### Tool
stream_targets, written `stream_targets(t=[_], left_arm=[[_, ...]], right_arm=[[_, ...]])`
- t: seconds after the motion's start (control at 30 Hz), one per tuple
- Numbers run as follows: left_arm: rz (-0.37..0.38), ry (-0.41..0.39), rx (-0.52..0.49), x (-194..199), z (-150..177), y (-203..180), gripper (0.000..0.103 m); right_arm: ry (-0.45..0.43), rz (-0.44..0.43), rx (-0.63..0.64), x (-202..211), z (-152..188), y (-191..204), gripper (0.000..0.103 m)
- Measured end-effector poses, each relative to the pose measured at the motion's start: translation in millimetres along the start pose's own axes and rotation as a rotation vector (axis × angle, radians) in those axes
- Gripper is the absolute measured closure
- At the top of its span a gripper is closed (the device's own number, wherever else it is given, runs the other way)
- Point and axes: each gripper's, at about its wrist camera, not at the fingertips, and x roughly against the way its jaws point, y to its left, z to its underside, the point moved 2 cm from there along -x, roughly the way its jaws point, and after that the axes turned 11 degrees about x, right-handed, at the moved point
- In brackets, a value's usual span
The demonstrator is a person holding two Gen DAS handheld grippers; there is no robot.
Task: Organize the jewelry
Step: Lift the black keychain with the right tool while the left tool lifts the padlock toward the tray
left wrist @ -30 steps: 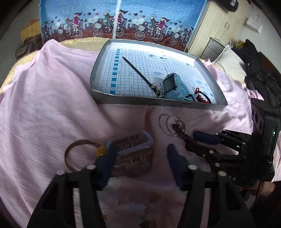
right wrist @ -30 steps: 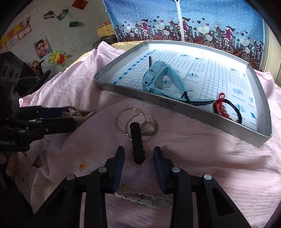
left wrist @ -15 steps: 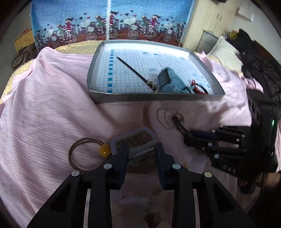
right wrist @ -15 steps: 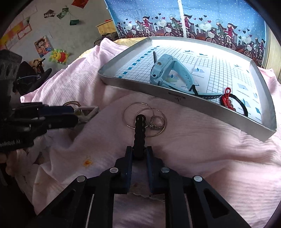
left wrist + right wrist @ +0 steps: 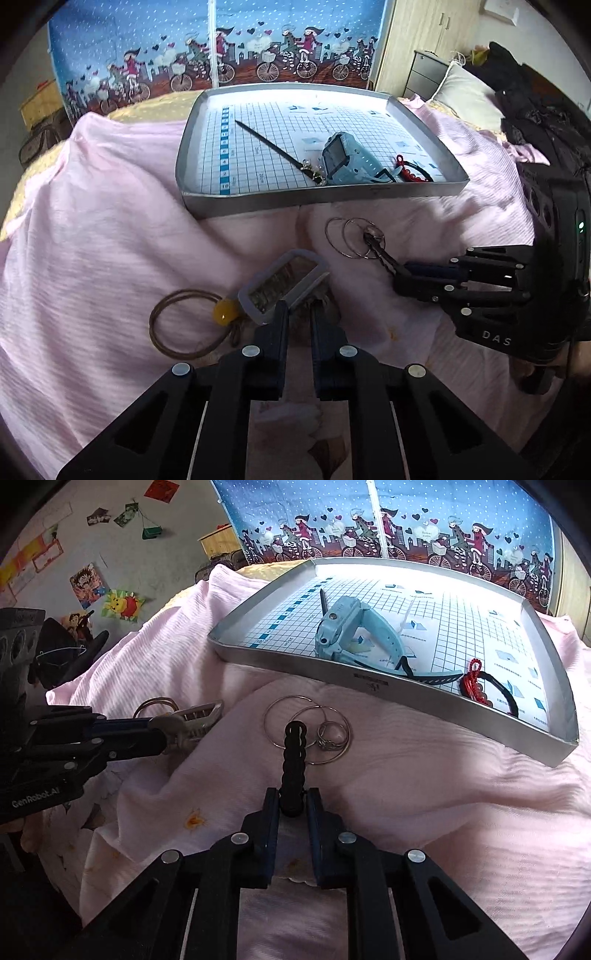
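- The brown cord loop [image 5: 184, 326] with an amber bead [image 5: 224, 315] lies on the pink cloth [image 5: 92, 258] at the near left; the bead sits just beside the grey hair clip [image 5: 284, 286].
- The left gripper [image 5: 297, 314] has its fingers narrowed onto the near end of the hair clip, pinching it; the clip rests on the cloth, well short of the tray [image 5: 314, 197].
- The silver tray, lined with grid paper, sits far centre; inside lie a black hair stick [image 5: 271, 147], a light-blue watch [image 5: 347, 160] and a red-and-black bracelet [image 5: 412, 171].
- Two thin silver hoops [image 5: 306, 731] and a small ring [image 5: 328, 736] lie touching on the cloth, just near the tray's front wall.
- The right gripper [image 5: 292, 805] has its fingers closed on the near end of a black beaded piece [image 5: 293, 753]; its far end overlaps the hoops.
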Motion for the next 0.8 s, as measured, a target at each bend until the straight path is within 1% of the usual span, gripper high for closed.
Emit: stream_targets(t=[0.03,0.13,0.23,0.3,0.37,0.47,0.53,0.6,0.7,0.8], left_arm=[[-0.004,-0.002,-0.013,-0.9,0.5,-1.6,0.094],[-0.048,-0.023,-0.071,-3.8,0.9,-8.2,0.093],[-0.062,-0.036,-0.098,-8.8,0.8,-10.1,0.091],[-0.053,-0.042,-0.101,-13.1,-0.4,-9.4,0.085],[-0.035,-0.048,-0.097,-15.9,-2.9,-6.9,0.085],[0.031,-0.05,-0.066,-13.9,-5.2,-0.3,0.085],[0.069,-0.056,-0.033,-8.9,-7.3,3.9,0.088],[0.078,-0.055,-0.018,-5.3,-9.7,5.5,0.098],[0.076,-0.054,-0.001,-1.2,-11.8,7.1,0.101],[0.109,-0.076,0.038,8.7,-13.0,8.9,0.101]], right_arm=[[0.0,-0.001,-0.002,0.0,0.0,-0.2,0.089],[0.0,-0.001,-0.008,-0.4,0.0,-1.3,0.089],[-0.001,-0.004,-0.018,-1.0,1.2,-3.3,0.089],[0.0,-0.008,-0.024,-1.4,2.2,-4.2,0.089],[0.002,-0.01,-0.027,-1.9,2.7,-4.5,0.089],[0.004,-0.011,-0.027,-2.5,3.1,-3.8,0.089],[0.001,-0.009,-0.029,-1.8,3.5,-3.8,0.089],[-0.01,-0.013,-0.032,0.0,3.6,-3.8,0.089],[-0.039,-0.023,-0.03,5.0,1.3,-3.2,0.089],[-0.071,-0.024,-0.027,12.0,-1.6,-2.2,0.089]])
